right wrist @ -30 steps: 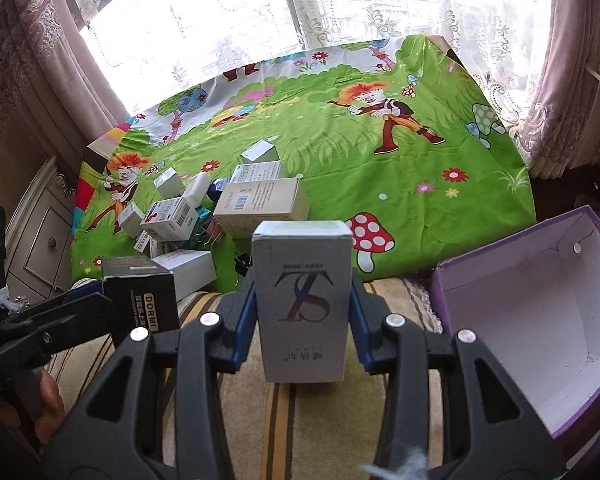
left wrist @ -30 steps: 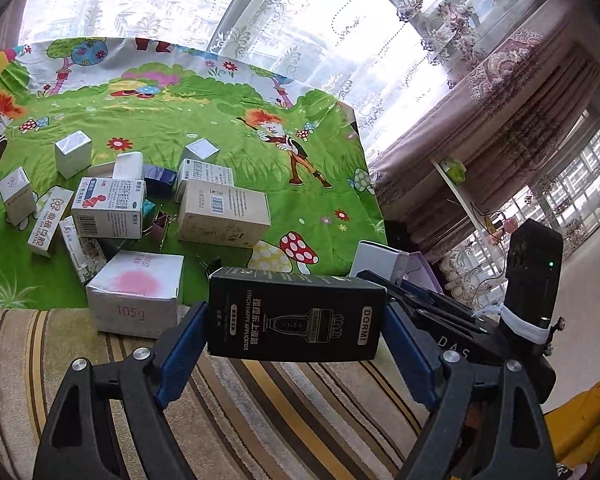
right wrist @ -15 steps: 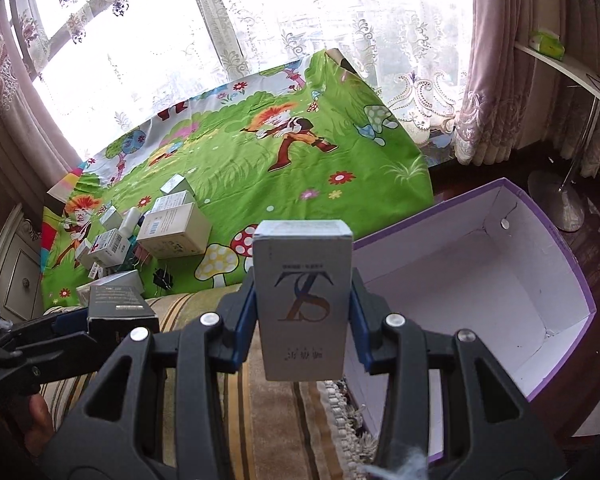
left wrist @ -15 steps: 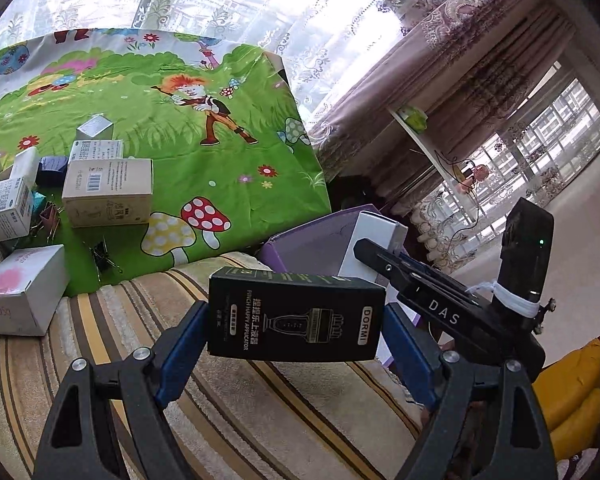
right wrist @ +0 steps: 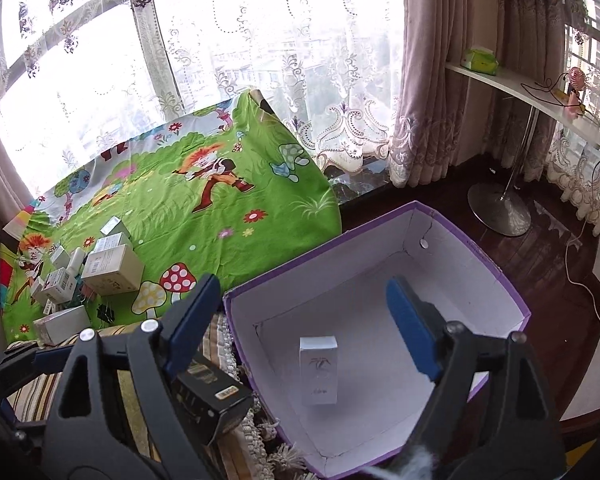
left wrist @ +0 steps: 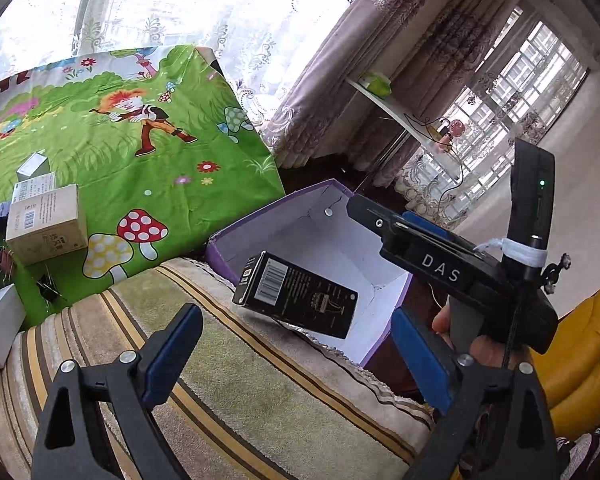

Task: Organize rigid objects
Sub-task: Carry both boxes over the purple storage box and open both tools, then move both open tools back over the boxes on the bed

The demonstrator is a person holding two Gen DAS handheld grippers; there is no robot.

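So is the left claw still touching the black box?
Apart. The left wrist view shows the left claw, which has just been opening, with clear gaps between both blue pads and the tilted black box.

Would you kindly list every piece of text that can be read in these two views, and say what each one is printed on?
"DAS": on the body of the right gripper, seen from the left wrist.
Black box: barcode and small print, too small to read.
White box in the purple box: logo and print blurred.
Tan carton: barcode label unreadable.
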